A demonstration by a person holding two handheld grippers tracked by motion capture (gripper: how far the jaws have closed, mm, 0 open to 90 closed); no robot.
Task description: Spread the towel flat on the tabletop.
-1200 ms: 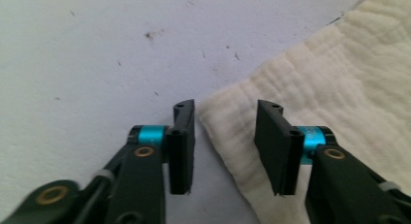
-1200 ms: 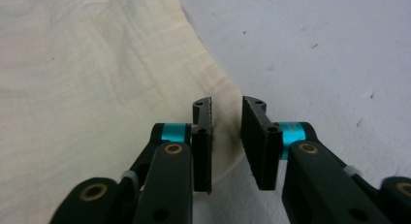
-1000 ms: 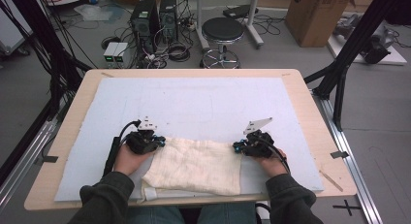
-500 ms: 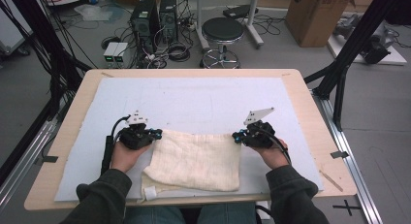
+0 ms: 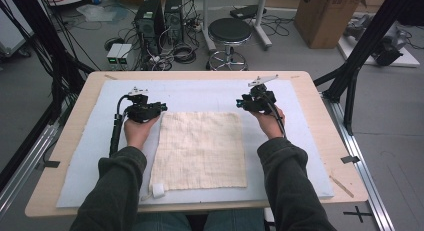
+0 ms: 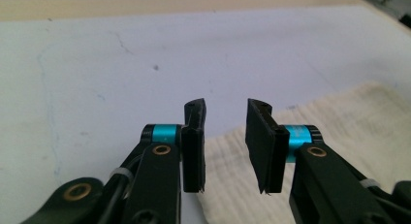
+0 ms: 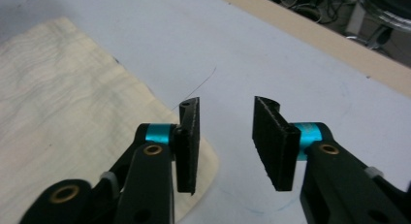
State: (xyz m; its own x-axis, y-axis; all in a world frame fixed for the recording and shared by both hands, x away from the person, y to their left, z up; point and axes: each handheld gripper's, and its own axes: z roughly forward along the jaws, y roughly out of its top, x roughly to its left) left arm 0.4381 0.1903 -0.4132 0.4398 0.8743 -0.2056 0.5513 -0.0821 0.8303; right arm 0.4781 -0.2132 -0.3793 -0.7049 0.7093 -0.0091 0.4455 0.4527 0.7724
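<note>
The cream cloth (image 5: 200, 151) lies spread flat on the pale blue mat (image 5: 200, 93) — unfolding looks done. Left gripper (image 5: 161, 107) and right gripper (image 5: 239, 103) flank its far corners, jaws just parted, nothing between them — only withdrawal seems left.

A pale blue mat (image 5: 200, 93) covers most of the wooden table (image 5: 320, 111). On the floor past the table's far edge stands a black round stool (image 5: 229, 32), with two dark computer towers (image 5: 159, 13) to its left amid tangled cables (image 5: 175, 53). A small white box (image 5: 119, 53) sits near them. A cardboard box (image 5: 327, 16) stands farther right. Black frame posts (image 5: 367, 46) rise at both sides.
</note>
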